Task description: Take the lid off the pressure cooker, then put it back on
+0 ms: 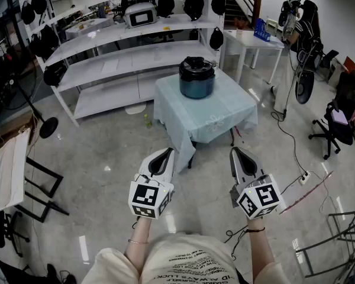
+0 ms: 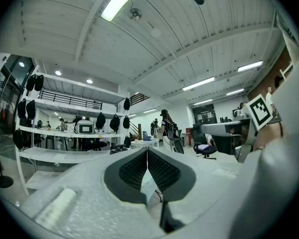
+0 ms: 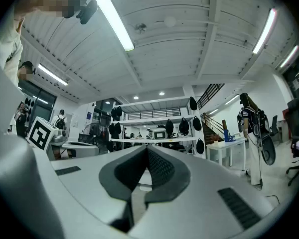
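Left claw: my left claw [image 1: 165, 152] sits low in the head view, level, with its two halves pressed together. Its own view shows the ribbed pads [image 2: 162, 169] meeting at the tips with nothing between them.
Right claw: my right claw [image 1: 236, 151] is beside the left one, tipped slightly upward. It is closed tip to tip and carries nothing.
Pressure cooker: the pressure cooker [image 1: 196, 83] is dark and round. It stands upright near the far edge of the worktop [image 1: 225, 114], well apart from both claws.
Lid: the black lid [image 1: 196, 64] is seated on top of the cooker, and I am not touching it.
Worktop: a small table draped in a pale blue cloth, out ahead of me on the glossy floor [image 1: 106, 158].
Behind it: white shelving [image 1: 118, 61] hung with black bags, with a white table [image 1: 254, 40] to its right.
Right edge: an office chair [image 1: 342, 123].
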A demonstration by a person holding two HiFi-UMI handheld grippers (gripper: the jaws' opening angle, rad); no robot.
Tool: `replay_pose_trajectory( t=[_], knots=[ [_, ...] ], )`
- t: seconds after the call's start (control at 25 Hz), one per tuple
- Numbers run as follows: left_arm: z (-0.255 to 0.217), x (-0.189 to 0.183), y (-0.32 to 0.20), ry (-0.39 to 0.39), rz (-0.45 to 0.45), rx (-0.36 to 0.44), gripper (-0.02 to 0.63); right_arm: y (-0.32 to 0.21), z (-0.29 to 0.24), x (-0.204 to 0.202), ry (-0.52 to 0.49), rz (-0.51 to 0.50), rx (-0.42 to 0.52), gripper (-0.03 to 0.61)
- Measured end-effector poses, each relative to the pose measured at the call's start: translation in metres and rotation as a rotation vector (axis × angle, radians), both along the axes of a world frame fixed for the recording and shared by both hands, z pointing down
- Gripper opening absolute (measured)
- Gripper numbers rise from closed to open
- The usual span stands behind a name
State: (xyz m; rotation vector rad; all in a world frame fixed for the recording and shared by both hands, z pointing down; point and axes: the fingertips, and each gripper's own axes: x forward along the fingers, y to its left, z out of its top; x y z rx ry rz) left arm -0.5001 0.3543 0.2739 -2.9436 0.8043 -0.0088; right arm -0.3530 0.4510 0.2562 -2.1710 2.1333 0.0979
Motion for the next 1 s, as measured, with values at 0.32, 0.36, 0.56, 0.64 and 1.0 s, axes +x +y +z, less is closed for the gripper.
replay_pose_trajectory(
  t=[0.32,0.36,0.56,0.64,1.0],
  knots=[
    [0.010,0.020,0.001,-0.022,0.039,-0.049,0.028,-0.001,0.003,0.019,-0.020,-0.037,0.042,0.005],
    [0.011,0.022,0.000,-0.016,0.036,-0.048,0.028,-0.001,0.005,0.023,-0.029,-0.034,0.041,0.006],
    [0.015,0.037,-0.003,0.000,0.040,-0.079,0.147,-0.001,0.014,0.042,-0.043,-0.004,0.019,0.054],
    [0.017,0.043,-0.004,0.005,0.035,-0.085,0.172,-0.001,0.016,0.048,-0.042,-0.012,0.030,0.142],
    [0.022,0.065,-0.008,0.033,-0.028,-0.079,0.281,-0.003,0.033,0.076,-0.082,-0.023,0.009,0.312]
  ],
)
